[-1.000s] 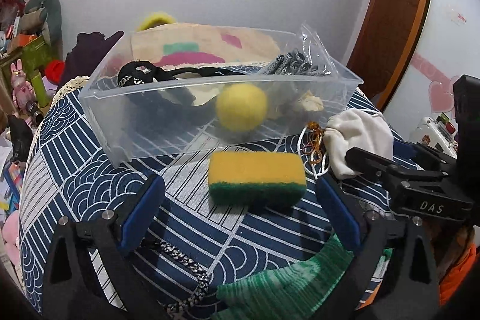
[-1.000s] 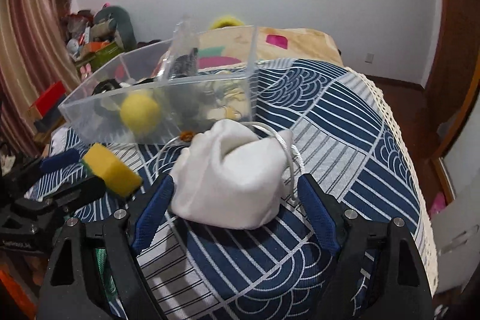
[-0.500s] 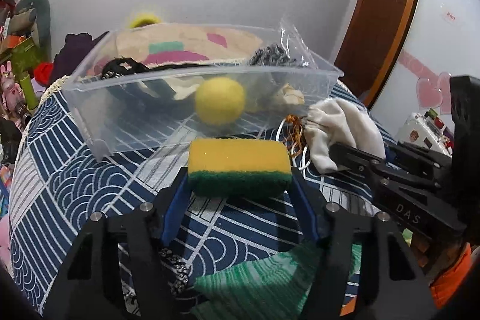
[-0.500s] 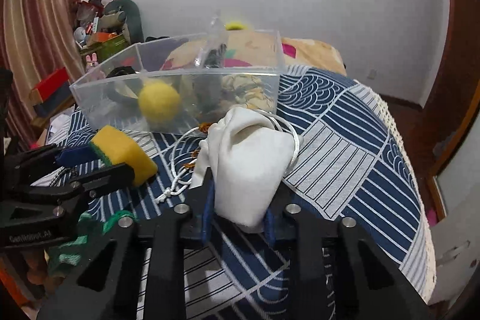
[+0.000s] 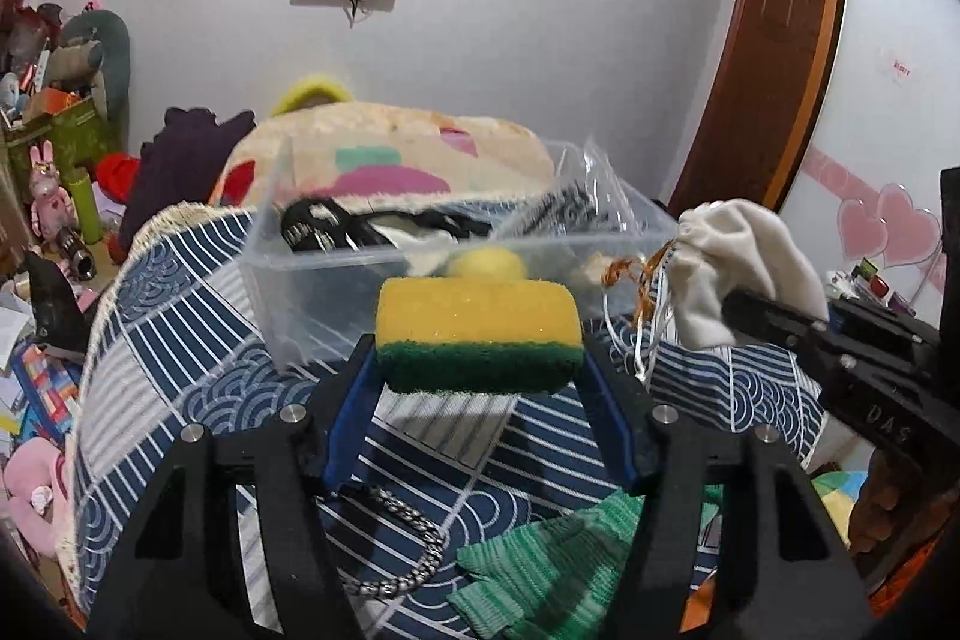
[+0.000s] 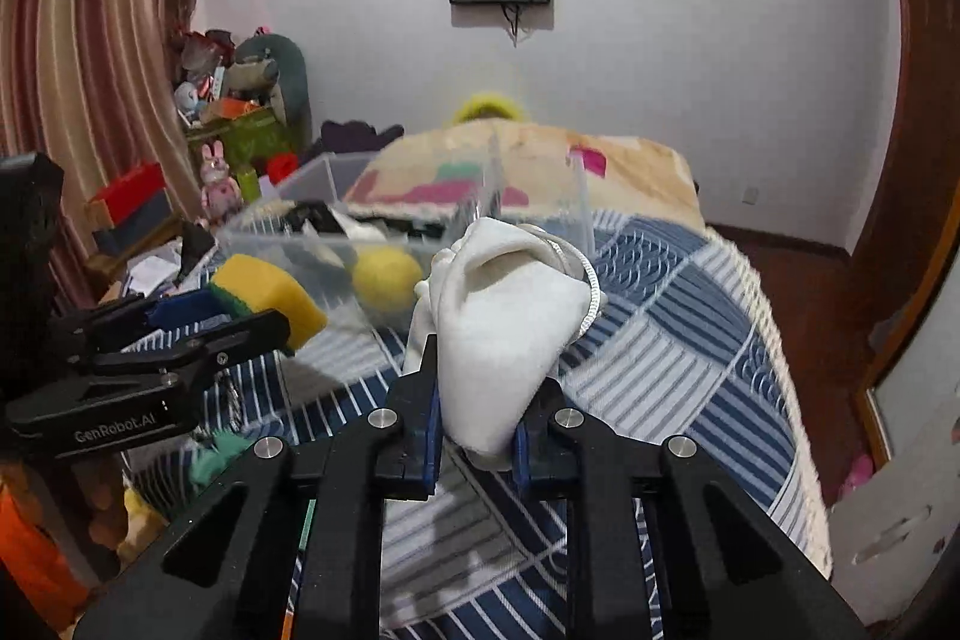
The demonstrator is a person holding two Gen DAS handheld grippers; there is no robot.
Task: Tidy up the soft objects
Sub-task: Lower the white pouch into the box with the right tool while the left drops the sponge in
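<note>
Left tool (image 5: 480, 370): clamped on a yellow-and-green sponge (image 5: 478, 334), blue pads against both short ends, sponge level with the green layer underneath, lifted clear of the blue patterned bedspread (image 5: 198, 280).

Right tool (image 6: 477, 418): jaws narrow, pinching the lower end of a white drawstring pouch (image 6: 501, 322). Pouch stands upright above the fingers; its white cord (image 6: 591, 292) loops off at 2 o'clock. In the left view the same pouch (image 5: 744, 268) sits at 3 o'clock of the sponge, orange-brown tassel threads (image 5: 630, 280) trailing off its left side.

Clear plastic bin (image 5: 312, 292) rests on the bedspread just beyond both held items, at 12 o'clock of the sponge. Inside it: yellow ball (image 6: 384, 280), black strap (image 5: 324, 226), a clear plastic bag (image 5: 594, 196) sticking up at the right end.

Near the left tool, on the bedspread: metal chain (image 5: 402, 544) at 7 o'clock, green striped cloth (image 5: 540, 574) at 5 o'clock.
</note>
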